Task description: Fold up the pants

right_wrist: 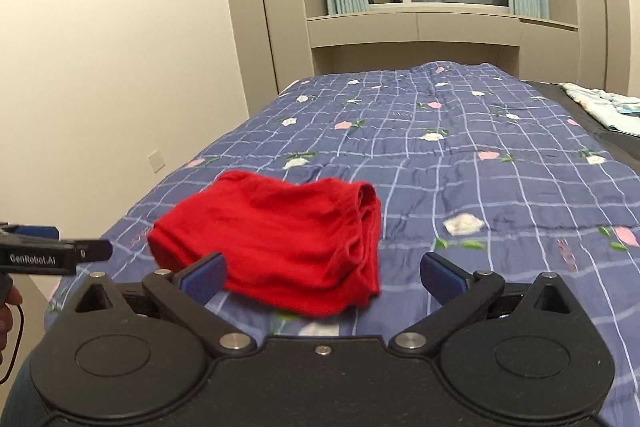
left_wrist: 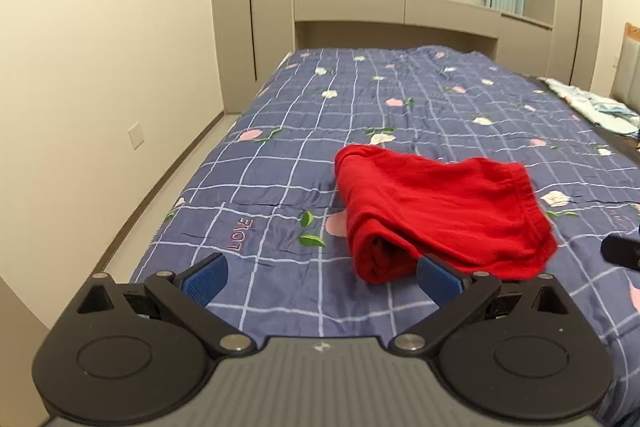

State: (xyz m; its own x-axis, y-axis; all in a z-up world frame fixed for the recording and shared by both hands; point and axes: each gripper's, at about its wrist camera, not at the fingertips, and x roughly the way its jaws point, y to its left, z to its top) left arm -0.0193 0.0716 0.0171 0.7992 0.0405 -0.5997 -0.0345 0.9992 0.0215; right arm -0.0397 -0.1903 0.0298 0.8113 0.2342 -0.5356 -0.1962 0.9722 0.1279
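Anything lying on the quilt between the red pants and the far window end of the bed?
Nothing: beyond the red pants only bare quilt runs to the bed's far end, in both wrist views.

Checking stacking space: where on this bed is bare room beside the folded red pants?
The blue checked floral quilt lies bare beyond the folded red pants toward the window, and to their right. Crowded only at the far right edge, where a pale folded cloth lies.

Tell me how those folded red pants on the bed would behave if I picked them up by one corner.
The red pants look like soft knit, so they would probably droop. The stacked layers showing at the open end would likely slide apart and unfold. They seem light, and on the quilt a push would probably bunch them.
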